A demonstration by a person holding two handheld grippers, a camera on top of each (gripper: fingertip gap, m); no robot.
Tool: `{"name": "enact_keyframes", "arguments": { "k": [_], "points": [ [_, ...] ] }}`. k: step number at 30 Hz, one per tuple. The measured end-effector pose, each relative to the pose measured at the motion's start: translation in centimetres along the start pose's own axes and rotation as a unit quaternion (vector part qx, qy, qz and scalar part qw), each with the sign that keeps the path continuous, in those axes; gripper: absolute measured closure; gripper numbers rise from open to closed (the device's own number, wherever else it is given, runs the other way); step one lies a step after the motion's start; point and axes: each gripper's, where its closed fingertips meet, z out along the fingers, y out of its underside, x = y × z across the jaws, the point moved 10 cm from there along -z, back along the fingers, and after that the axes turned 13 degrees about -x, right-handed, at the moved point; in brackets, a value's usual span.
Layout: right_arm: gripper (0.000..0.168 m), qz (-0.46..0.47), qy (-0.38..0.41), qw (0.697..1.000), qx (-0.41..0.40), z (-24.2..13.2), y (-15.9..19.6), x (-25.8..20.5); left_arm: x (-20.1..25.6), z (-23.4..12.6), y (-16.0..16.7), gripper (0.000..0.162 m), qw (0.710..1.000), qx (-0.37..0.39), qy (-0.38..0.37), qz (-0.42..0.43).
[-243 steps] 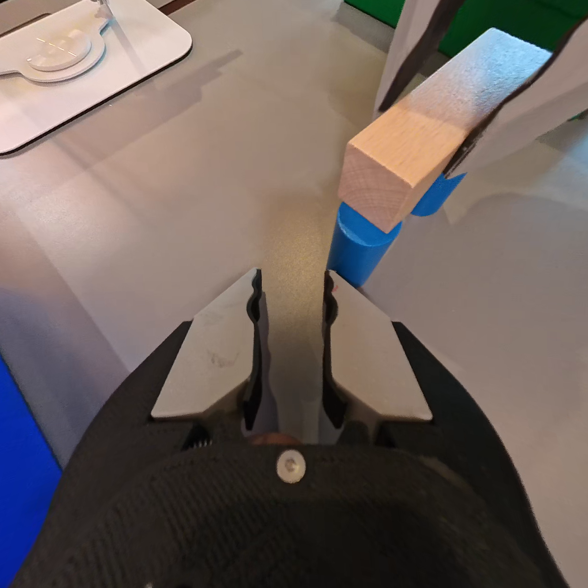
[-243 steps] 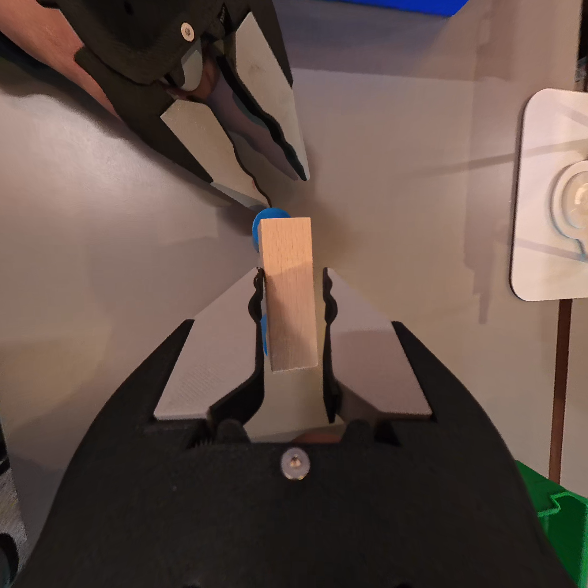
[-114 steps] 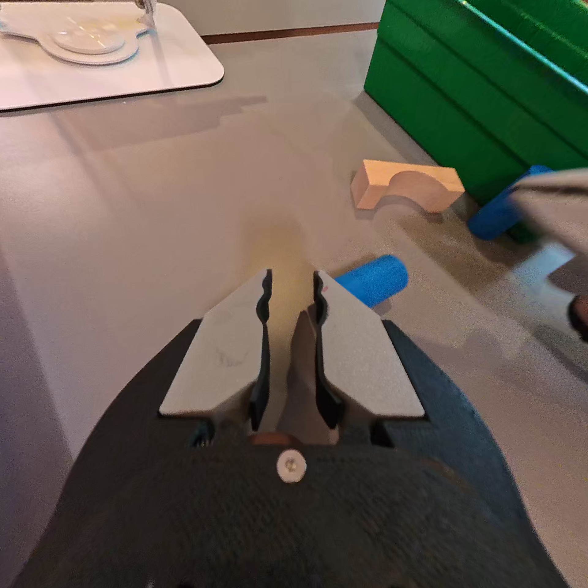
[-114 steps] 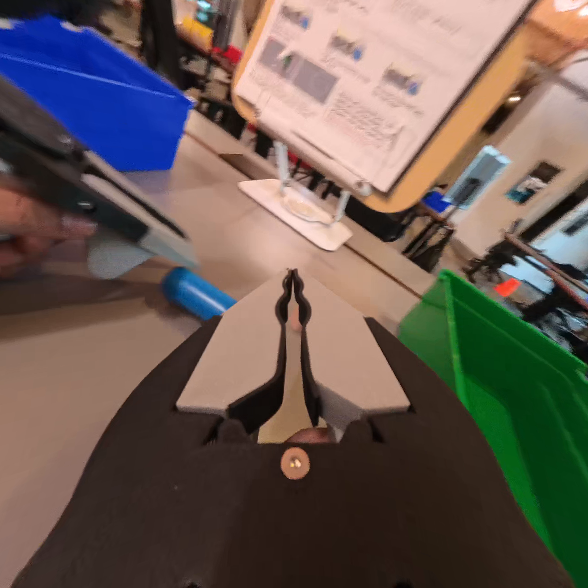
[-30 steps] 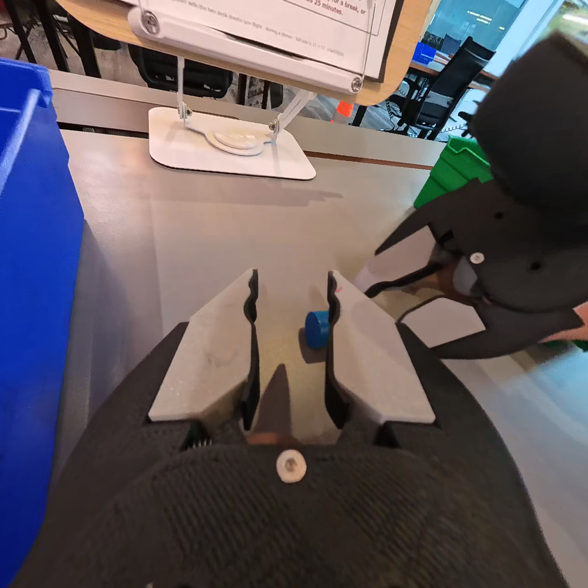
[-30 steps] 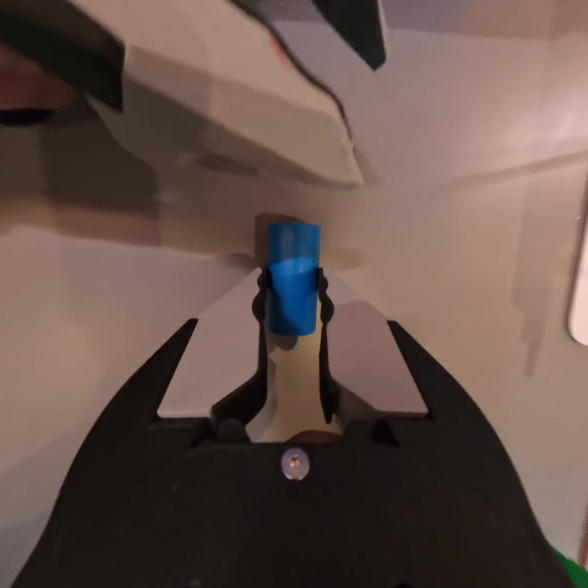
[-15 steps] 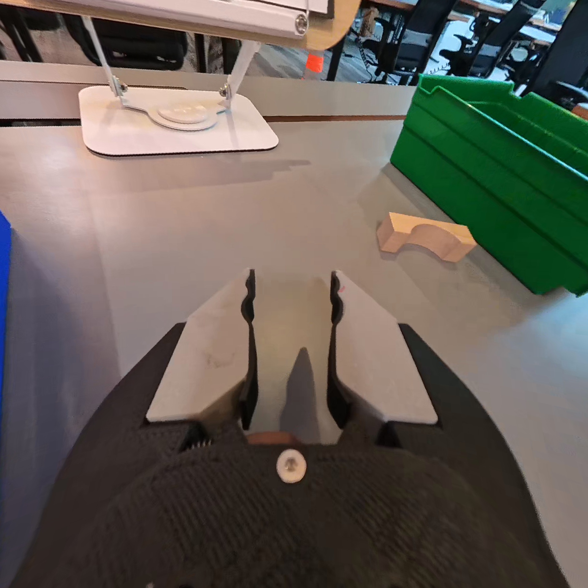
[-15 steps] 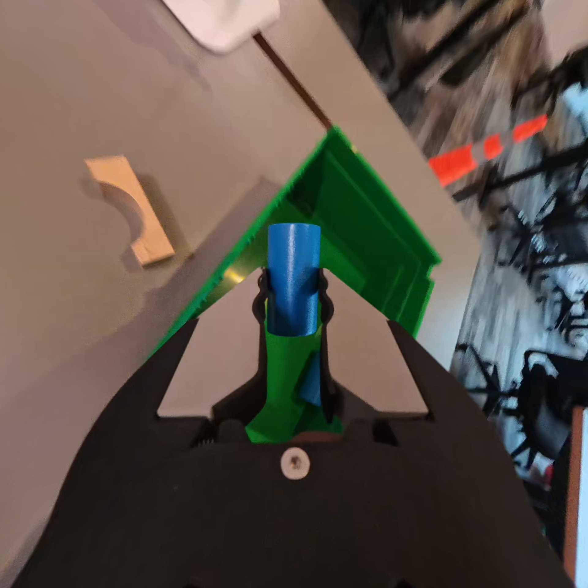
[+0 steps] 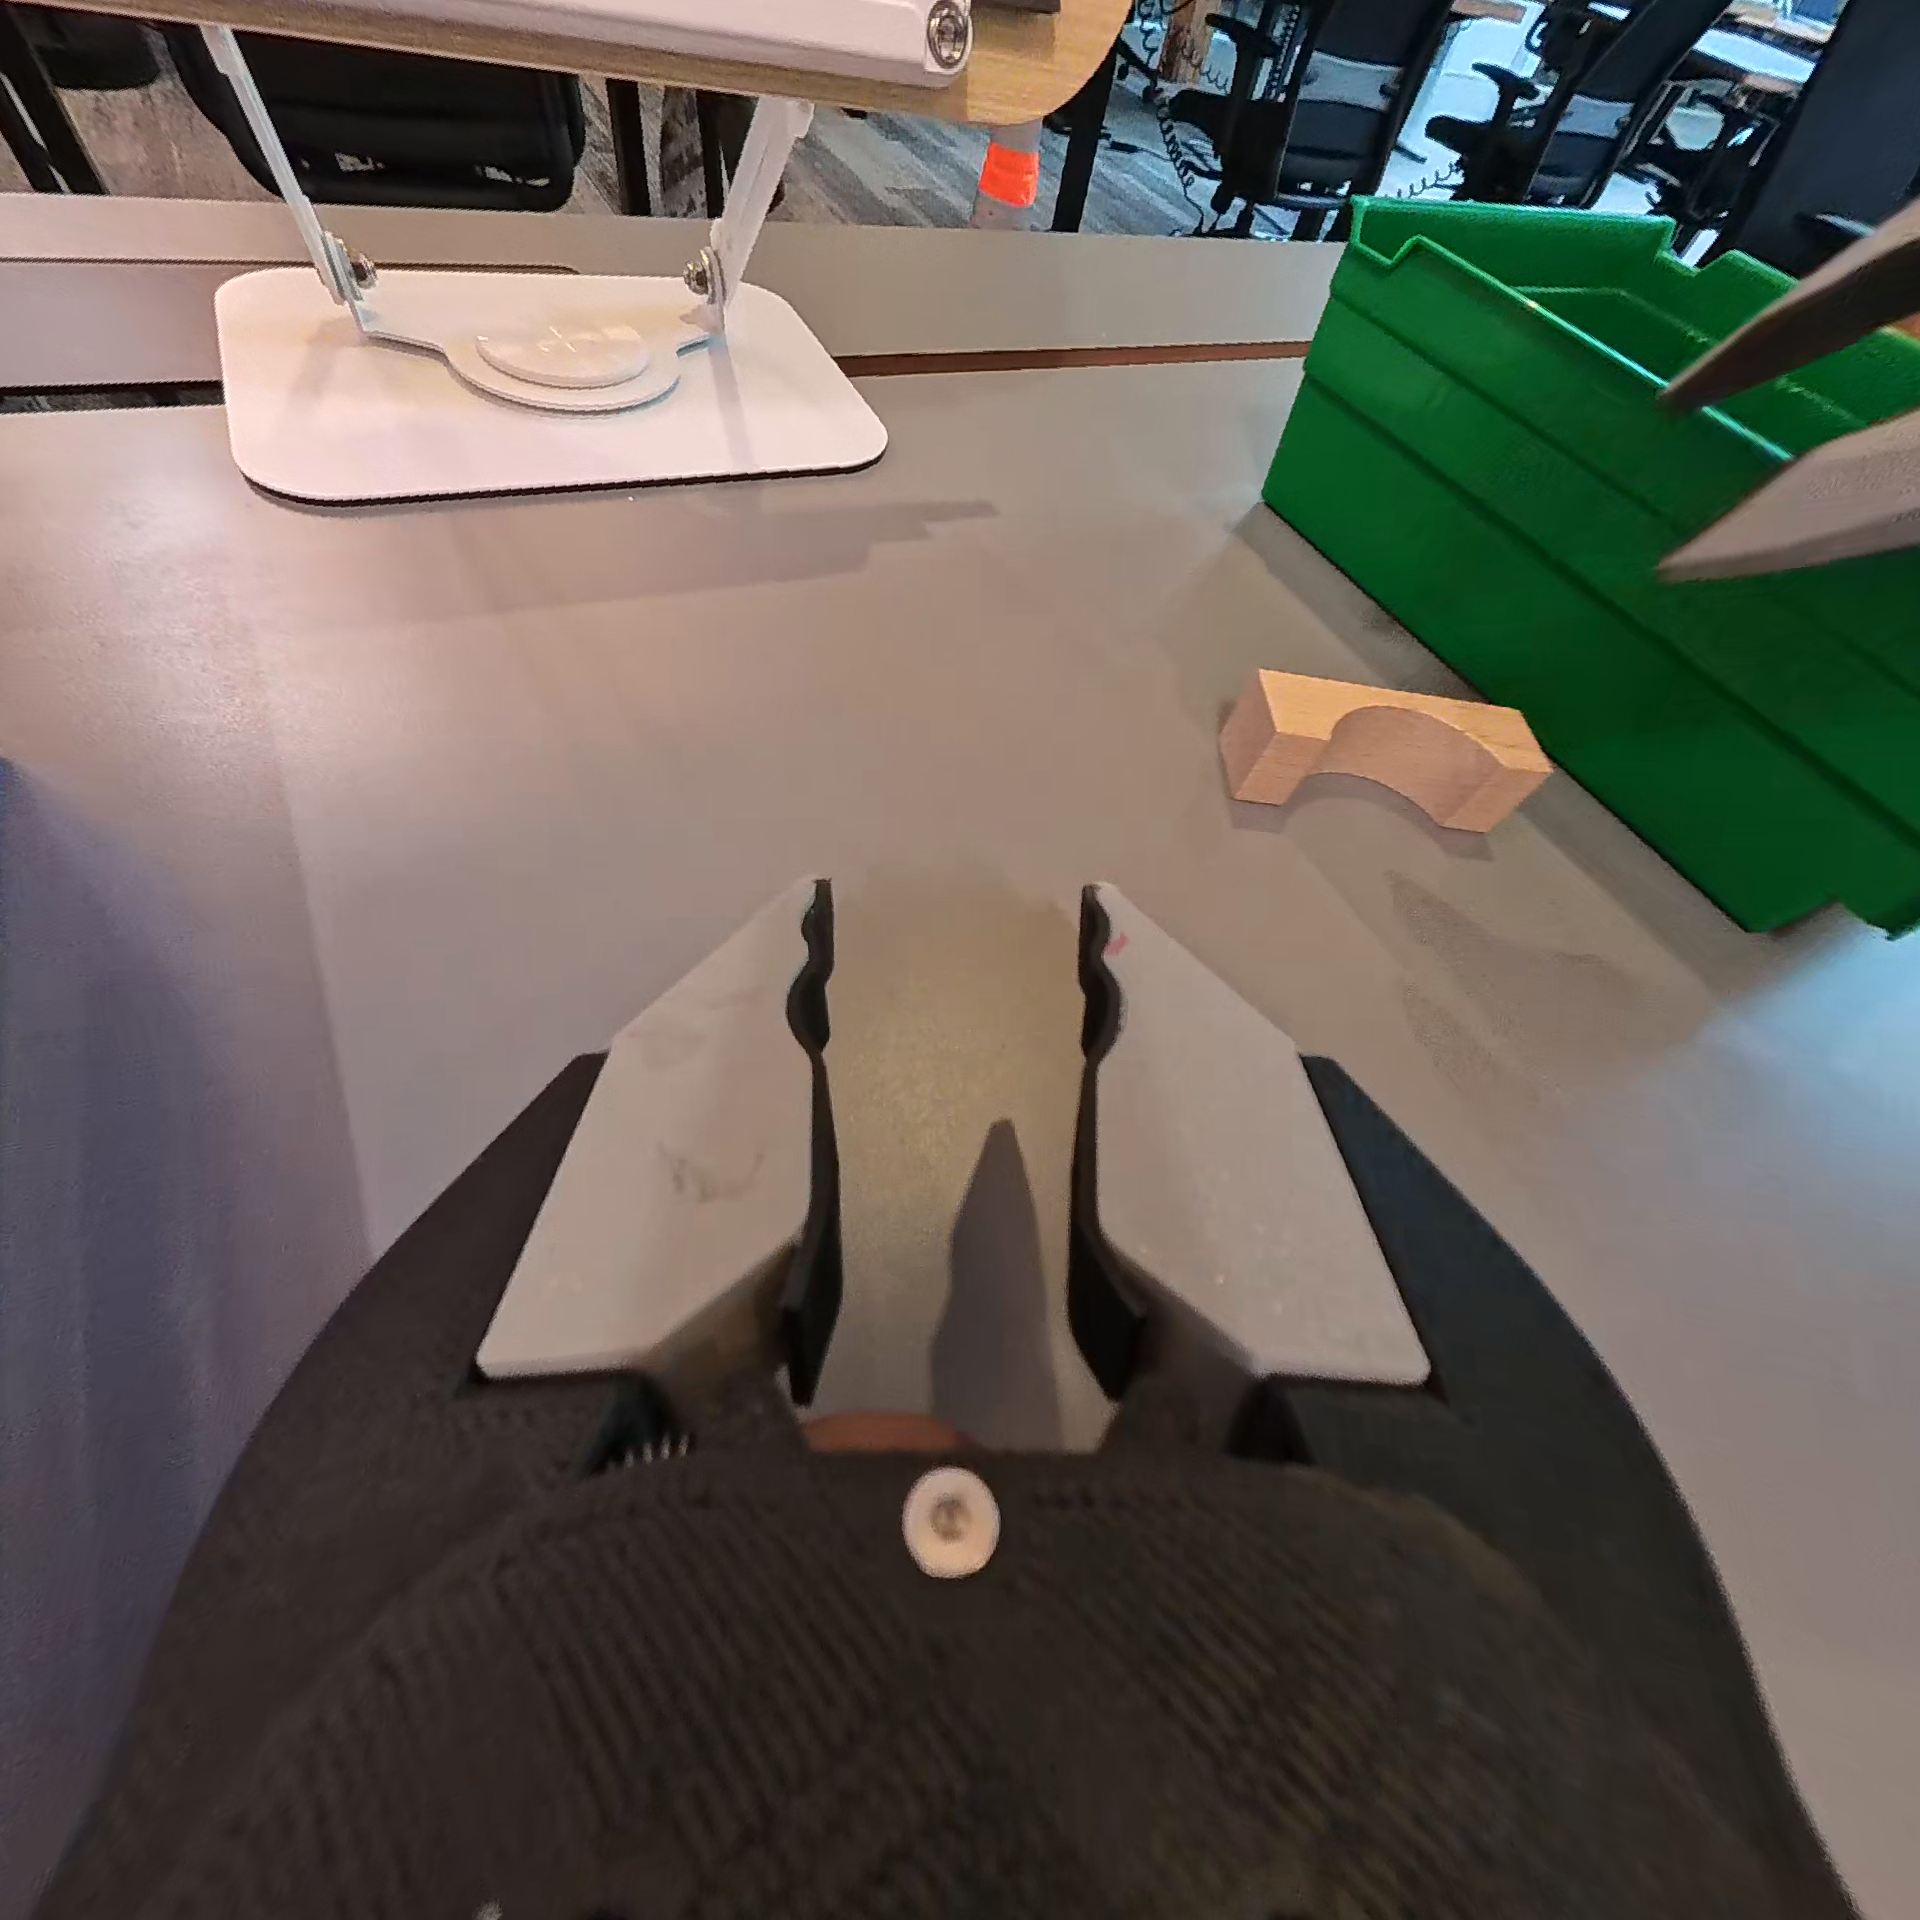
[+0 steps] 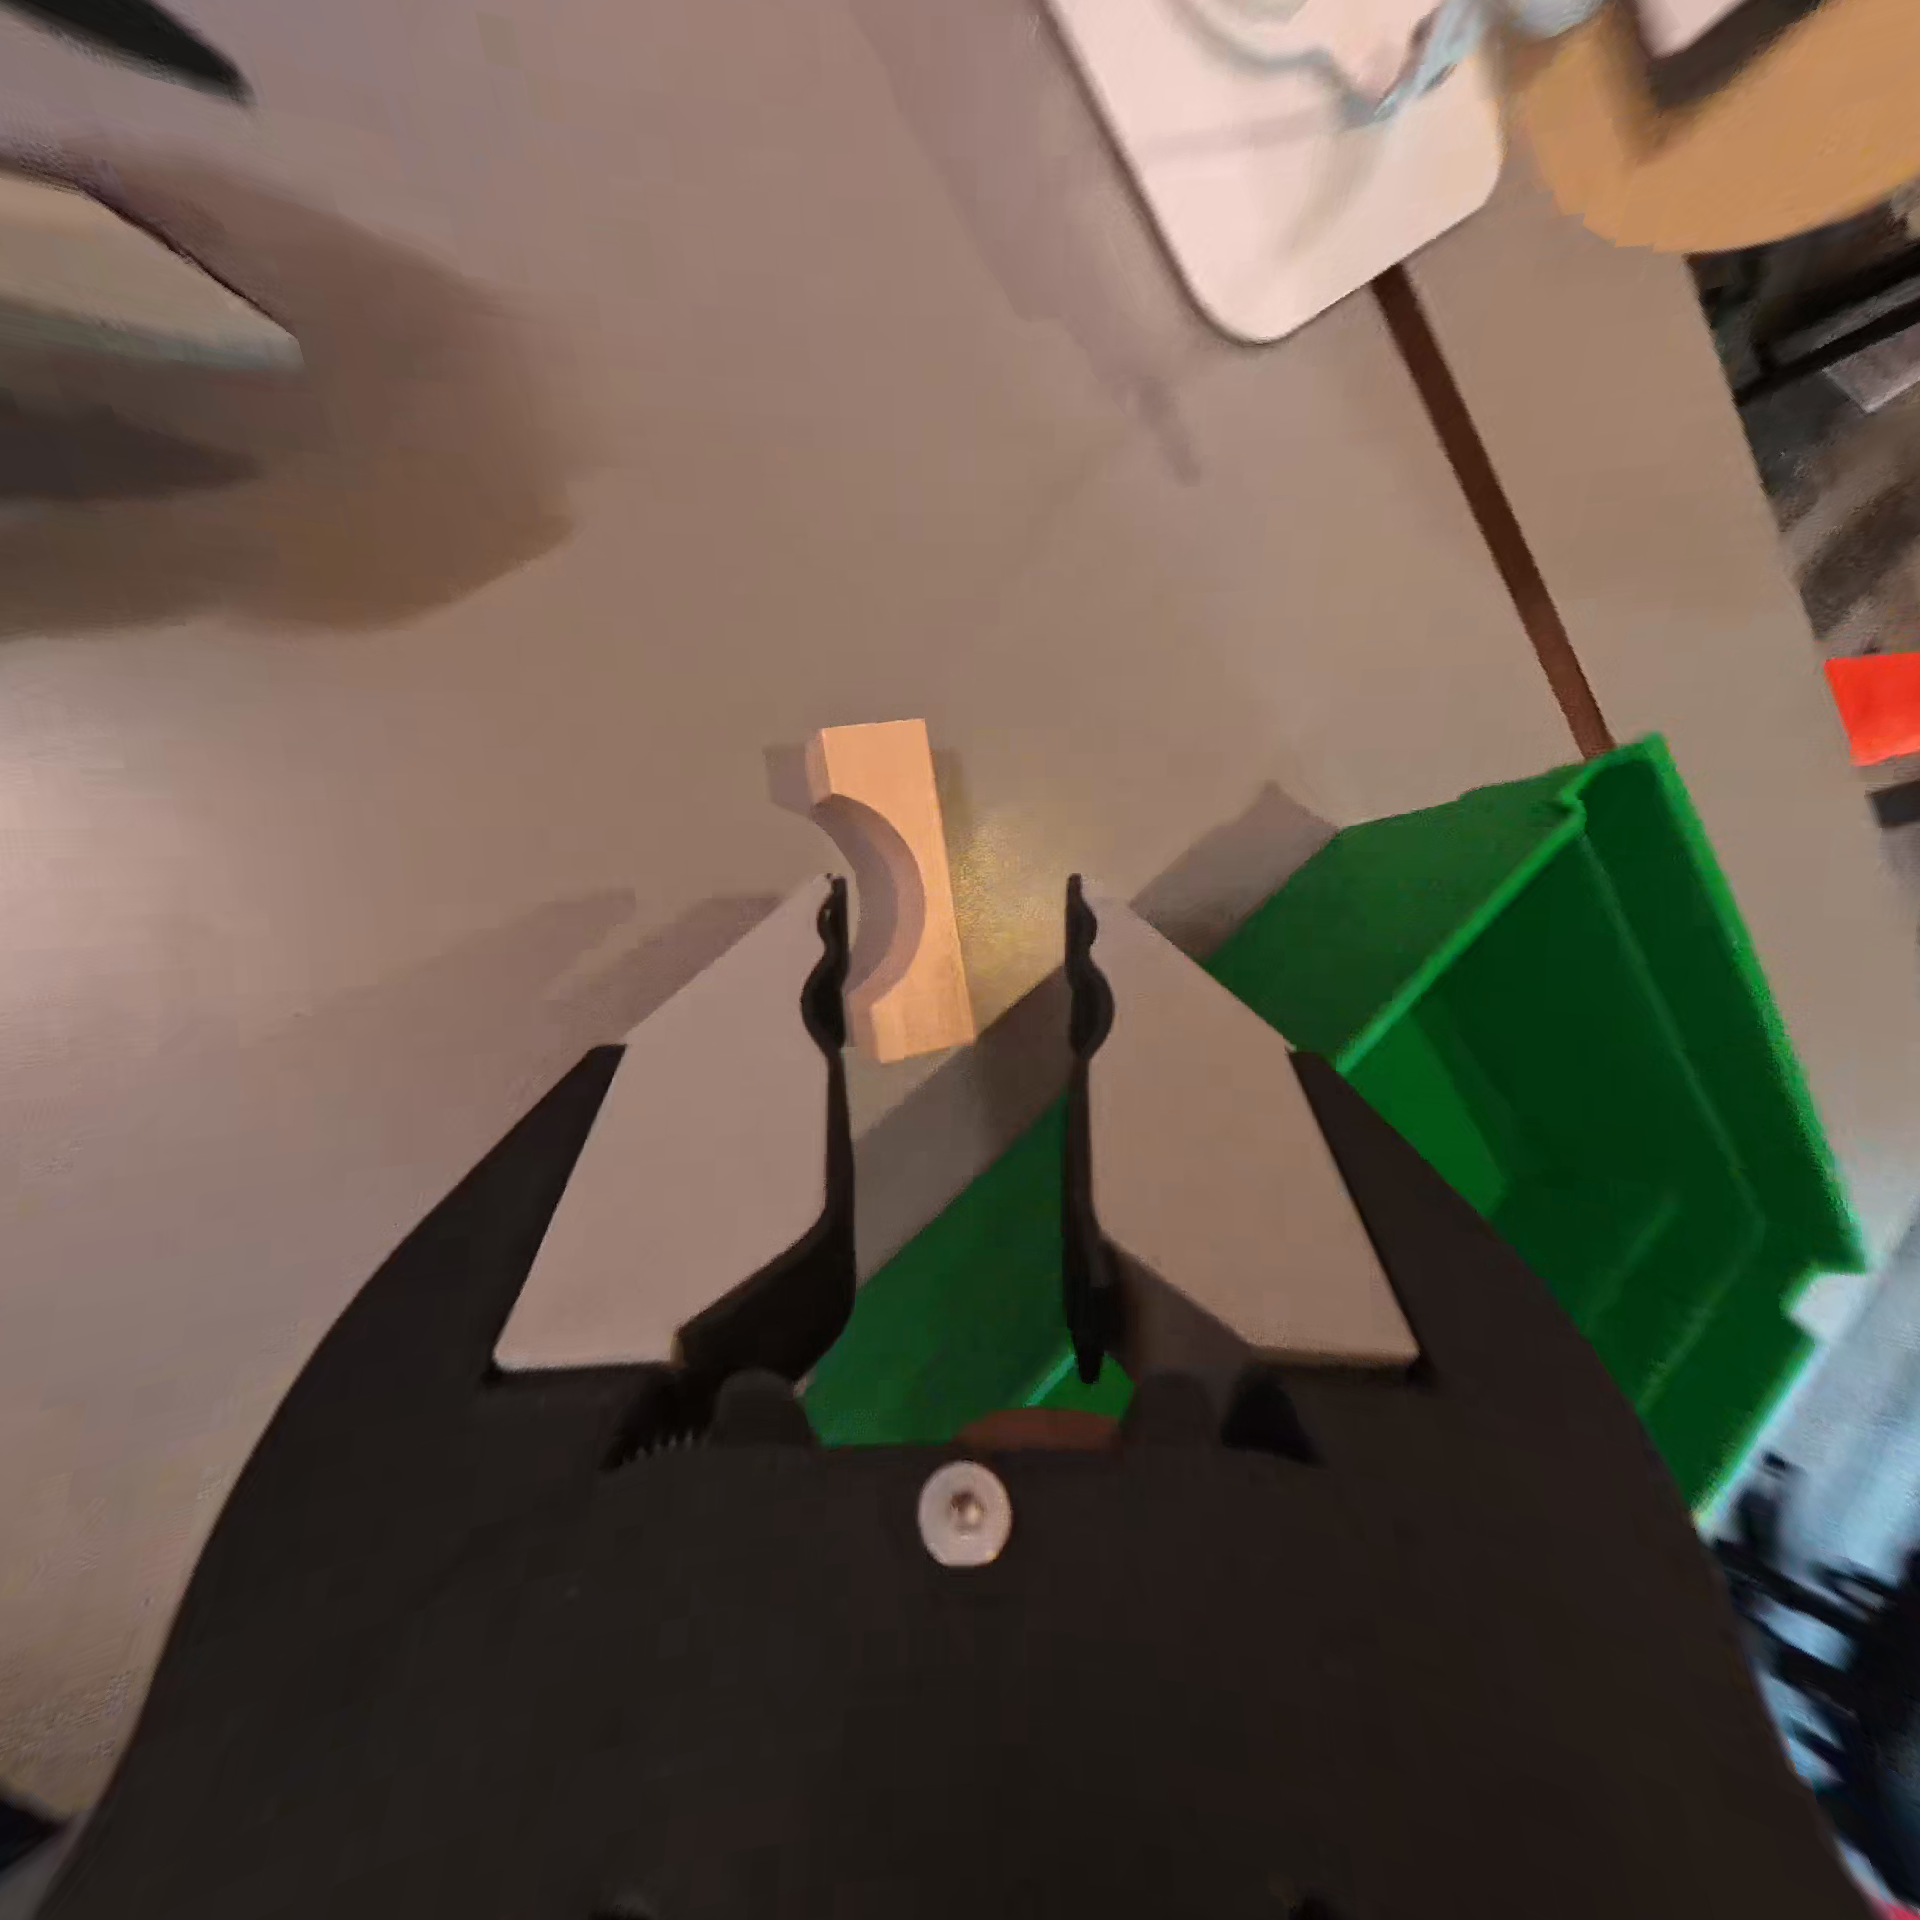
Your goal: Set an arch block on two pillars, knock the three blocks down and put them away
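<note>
The wooden arch block (image 9: 1382, 750) lies on its side on the grey table, just left of the green bin (image 9: 1558, 540). It also shows in the right wrist view (image 10: 902, 902), ahead of my right gripper (image 10: 948, 902), which is open and empty above the corner of the green bin (image 10: 1558, 1091). My left gripper (image 9: 951, 914) is open and empty over bare table, to the left of and nearer than the arch. The right gripper's fingertips (image 9: 1787, 436) show at the right edge above the bin. No blue pillar is in view.
A white stand base (image 9: 540, 384) sits at the back of the table (image 9: 520, 727), under a tilted board. A blurred blue shape (image 9: 62, 1039) is at the left edge. Office chairs stand beyond the table.
My right gripper has opened and no longer holds the blue pillar it carried over the green bin. It has swung back toward the arch. My left gripper has barely moved.
</note>
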Motion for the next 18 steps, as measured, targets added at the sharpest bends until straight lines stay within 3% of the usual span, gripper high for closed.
{"name": "enact_keyframes", "arguments": {
  "k": [6, 7, 11, 15, 18],
  "points": [
    [0.136, -0.091, -0.008, 0.971, -0.221, 8.0, -1.9, -0.9, -0.1, 0.0, 0.0, 0.117, 1.0, 0.0, 0.005, -0.005],
    [0.148, -0.104, -0.002, 0.963, -0.248, 9.0, -1.8, -0.9, -0.1, 0.0, 0.0, 0.117, 1.0, -0.001, 0.006, -0.005],
    [0.161, -0.1, -0.006, 0.971, -0.217, 8.1, -2.8, -0.8, 0.2, 0.1, 0.0, 0.117, 1.0, -0.005, 0.01, 0.001],
    [0.162, -0.043, 0.032, 0.996, -0.072, 2.2, -3.5, 0.6, 0.4, 0.2, 0.0, 0.117, 1.0, -0.006, 0.012, 0.008],
    [0.161, 0.013, 0.099, 0.995, -0.005, -2.8, -1.8, 3.4, 0.6, 0.2, 0.0, 0.117, 1.0, -0.008, 0.015, 0.011]
  ]
}}
